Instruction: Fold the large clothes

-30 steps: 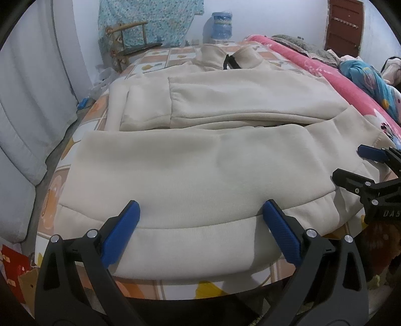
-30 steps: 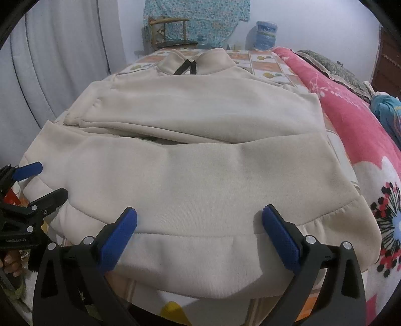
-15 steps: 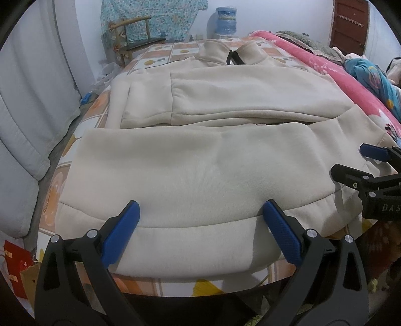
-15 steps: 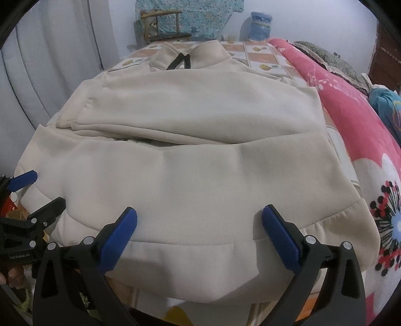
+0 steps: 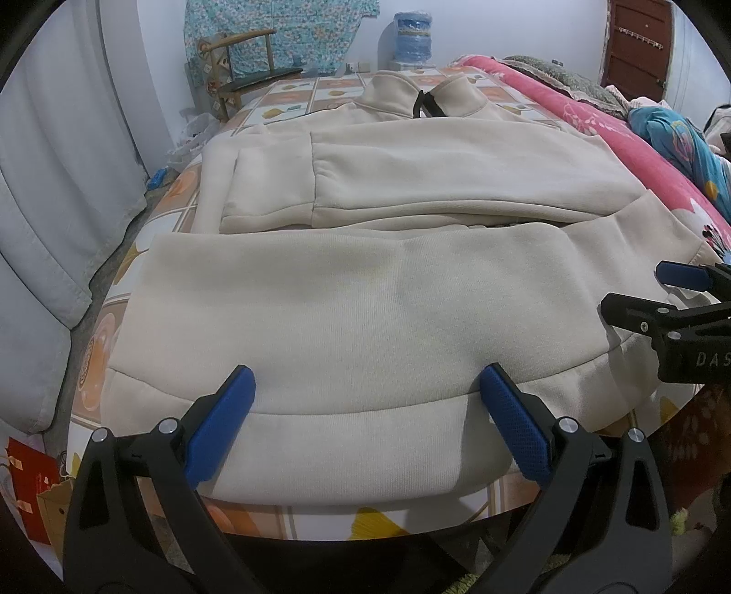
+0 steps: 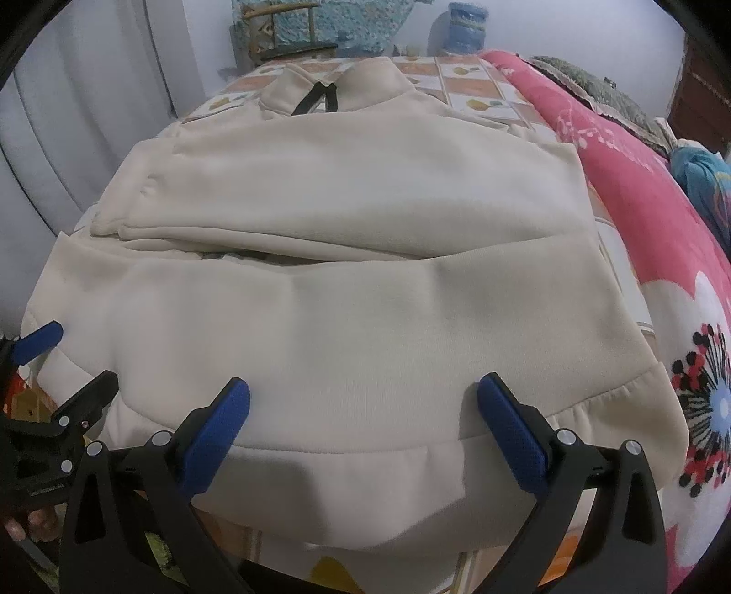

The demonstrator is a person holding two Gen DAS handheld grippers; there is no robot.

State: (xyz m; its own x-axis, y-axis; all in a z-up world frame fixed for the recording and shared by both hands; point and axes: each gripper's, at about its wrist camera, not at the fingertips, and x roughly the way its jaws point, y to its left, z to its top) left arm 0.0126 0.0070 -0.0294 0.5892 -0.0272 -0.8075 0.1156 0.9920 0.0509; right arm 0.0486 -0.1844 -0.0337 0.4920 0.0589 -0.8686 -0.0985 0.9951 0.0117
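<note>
A big bed point(image 5: 320, 89) fills the scene, its checked sheet patterned in orange and white, with a pink floral blanket point(image 6: 639, 182) running along the right side. Spread across the sheet lies the cream sweatshirt point(image 5: 365, 310), collar at the far end, hem at the near edge of the bed. Both sleeves are folded in across the chest, and a fold of the lower body lies up over the middle. The ribbed hem band point(image 6: 365, 475) hangs slightly over the bed's near edge.

Grey curtains point(image 5: 55, 182) hang on the left. At the far wall stand a wooden chair point(image 5: 242, 68) draped in teal floral cloth and a blue water bottle point(image 5: 412, 36); a brown door point(image 5: 639, 41) shows at the far right.

Now the tools: the left hand-held gripper point(image 5: 368, 402) sits at the hem towards the sweatshirt's left part, blue pads spread wide with cloth between them but nothing pinched. The right hand-held gripper point(image 6: 363, 402) is poised at the hem further right, likewise gaping, gripping nothing. Each shows at the edge of the other's view, and both are near the hem.

A small black zip pull point(image 6: 315, 98) lies at the collar opening.
</note>
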